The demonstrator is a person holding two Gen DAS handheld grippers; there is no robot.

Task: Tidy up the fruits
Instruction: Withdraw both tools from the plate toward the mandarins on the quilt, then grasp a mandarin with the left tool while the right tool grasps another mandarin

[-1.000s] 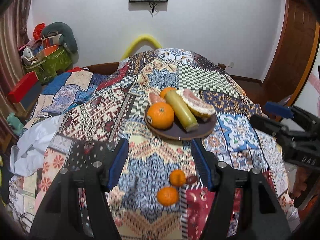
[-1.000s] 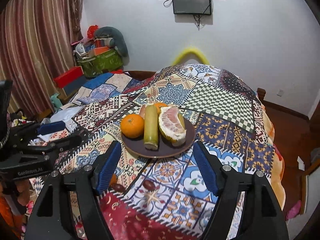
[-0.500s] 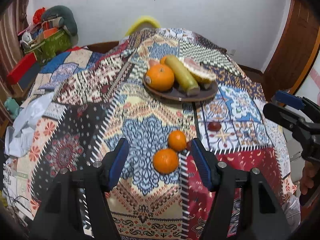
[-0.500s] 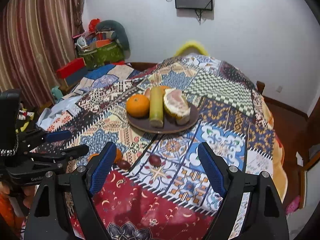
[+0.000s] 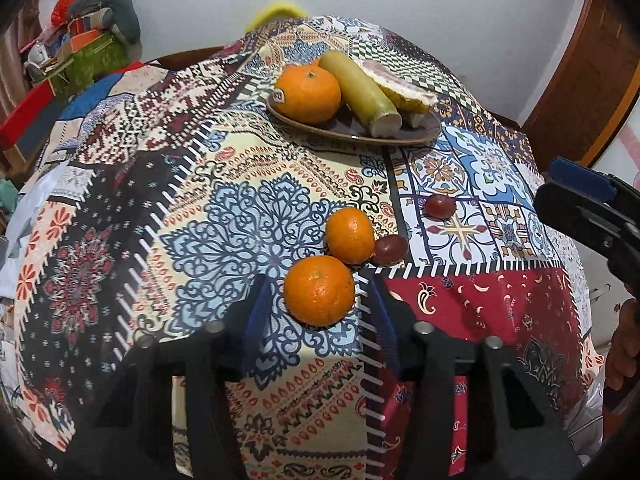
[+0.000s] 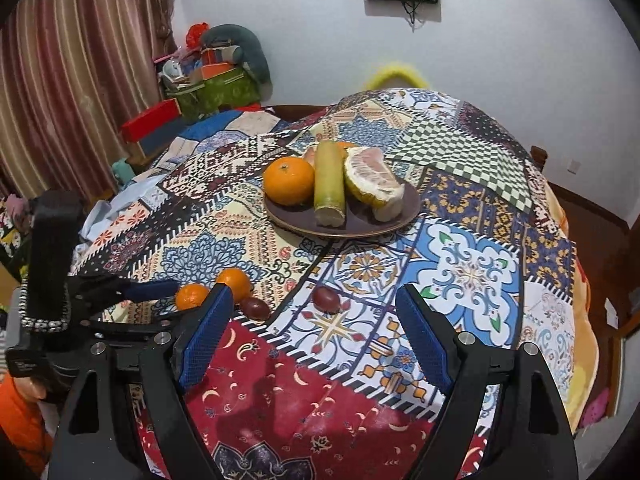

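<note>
Two loose oranges lie on the patchwork cloth, the near orange point(image 5: 319, 290) and a smaller one point(image 5: 349, 235) behind it. My left gripper point(image 5: 318, 282) is closing with the near orange between its blue pads, and a narrow gap shows on each side. Two dark red grapes point(image 5: 390, 249) point(image 5: 439, 206) lie to the right. Further back, a brown plate point(image 5: 424, 128) holds a big orange point(image 5: 308, 94), a green cane piece point(image 5: 360, 92) and a pomelo wedge point(image 5: 400, 88). My right gripper point(image 6: 313, 294) stands open low over the cloth, and one grape point(image 6: 326, 299) lies just past its tips.
The table drops away under the cloth on all sides. A wooden door point(image 5: 592, 80) stands at the right, and boxes and bags point(image 6: 212, 84) are piled by the striped curtain point(image 6: 80, 80). The person's hand point(image 5: 620, 348) holds the right gripper's handle.
My left gripper has sunk towards the loose oranges, and its jaws have narrowed around the near one. My right gripper has come lower and nearer the grapes, with its jaws a little wider.
</note>
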